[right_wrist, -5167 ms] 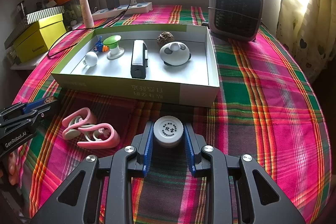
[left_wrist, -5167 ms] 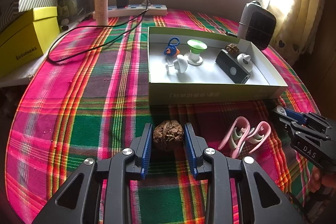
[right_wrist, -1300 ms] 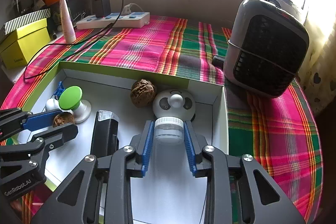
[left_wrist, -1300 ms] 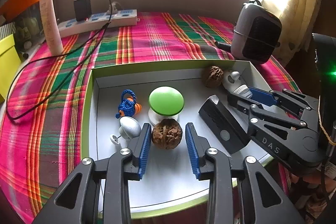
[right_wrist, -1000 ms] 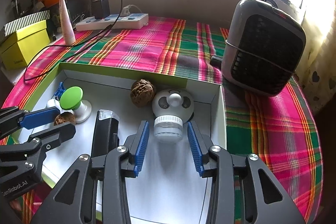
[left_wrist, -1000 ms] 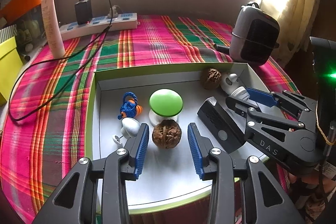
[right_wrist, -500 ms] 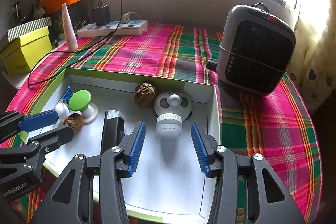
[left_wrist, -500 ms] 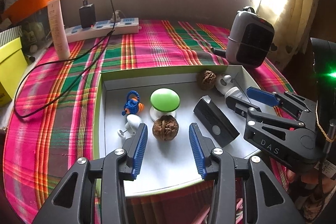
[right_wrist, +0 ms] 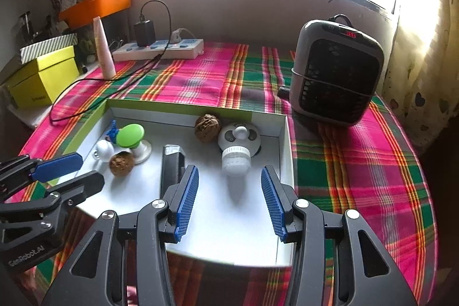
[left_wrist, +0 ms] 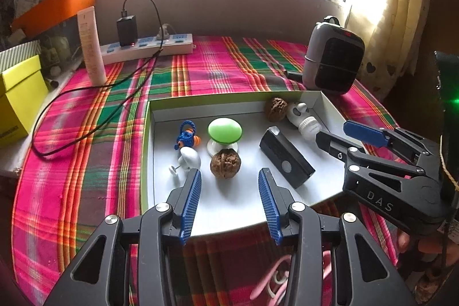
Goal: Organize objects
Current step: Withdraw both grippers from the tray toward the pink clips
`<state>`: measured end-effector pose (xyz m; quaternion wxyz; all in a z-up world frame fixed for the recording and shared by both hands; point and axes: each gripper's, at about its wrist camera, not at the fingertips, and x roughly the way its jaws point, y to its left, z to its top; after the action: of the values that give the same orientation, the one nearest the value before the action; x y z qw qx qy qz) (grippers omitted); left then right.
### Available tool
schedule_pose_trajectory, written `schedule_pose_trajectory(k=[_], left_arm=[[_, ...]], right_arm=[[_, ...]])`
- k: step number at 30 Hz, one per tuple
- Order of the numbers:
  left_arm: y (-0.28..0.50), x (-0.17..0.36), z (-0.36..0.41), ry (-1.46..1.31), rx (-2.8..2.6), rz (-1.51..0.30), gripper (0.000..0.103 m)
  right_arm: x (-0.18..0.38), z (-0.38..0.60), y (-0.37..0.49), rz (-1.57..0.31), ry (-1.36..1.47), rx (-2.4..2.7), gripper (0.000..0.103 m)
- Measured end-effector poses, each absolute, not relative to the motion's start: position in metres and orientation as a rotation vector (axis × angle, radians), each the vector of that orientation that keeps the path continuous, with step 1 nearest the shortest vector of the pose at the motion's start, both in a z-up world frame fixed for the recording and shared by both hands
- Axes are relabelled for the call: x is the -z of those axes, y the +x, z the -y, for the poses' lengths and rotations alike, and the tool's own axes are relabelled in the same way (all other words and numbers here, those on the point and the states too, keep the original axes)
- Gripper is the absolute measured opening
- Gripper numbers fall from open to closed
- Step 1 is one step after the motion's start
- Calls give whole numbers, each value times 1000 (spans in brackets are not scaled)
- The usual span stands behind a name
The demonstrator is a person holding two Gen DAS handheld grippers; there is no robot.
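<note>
1. Broadly, the plaid tablecloth (right_wrist: 358, 162) carries all; no writing shows on it.
2. Next, the green-rimmed box (left_wrist: 145, 151) holds the sorted things.
3. Then the grey heater (right_wrist: 335, 76) stands behind the box, its red display too small to read.
4. Right gripper (right_wrist: 229, 194), its body lettered "DAS" in the left wrist view, has spread jaws, recently widened, with nothing pinched; the white jar (right_wrist: 235, 159) lies just ahead in the box against a round white fan (right_wrist: 239, 134).
5. Left gripper (left_wrist: 229, 191), lettered "GenRobot.AI" in the right wrist view, is likewise spread and empty.
6. Smaller, one walnut (left_wrist: 225, 163) lies ahead of it, touching the green-capped stand (left_wrist: 224, 134).
7. Lastly, a second walnut (left_wrist: 276, 109) sits at the far wall.
</note>
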<state>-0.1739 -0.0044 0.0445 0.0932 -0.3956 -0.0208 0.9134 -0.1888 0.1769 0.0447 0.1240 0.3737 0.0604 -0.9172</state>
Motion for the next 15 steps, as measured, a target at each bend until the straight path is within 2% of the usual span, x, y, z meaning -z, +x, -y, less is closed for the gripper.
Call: schedule_pose_trajectory(k=[15], left_arm=[[-137, -49, 14, -1133, -2752, 60, 40]], right_arm=[[-48, -168, -147, -184, 1038, 2671, 47]])
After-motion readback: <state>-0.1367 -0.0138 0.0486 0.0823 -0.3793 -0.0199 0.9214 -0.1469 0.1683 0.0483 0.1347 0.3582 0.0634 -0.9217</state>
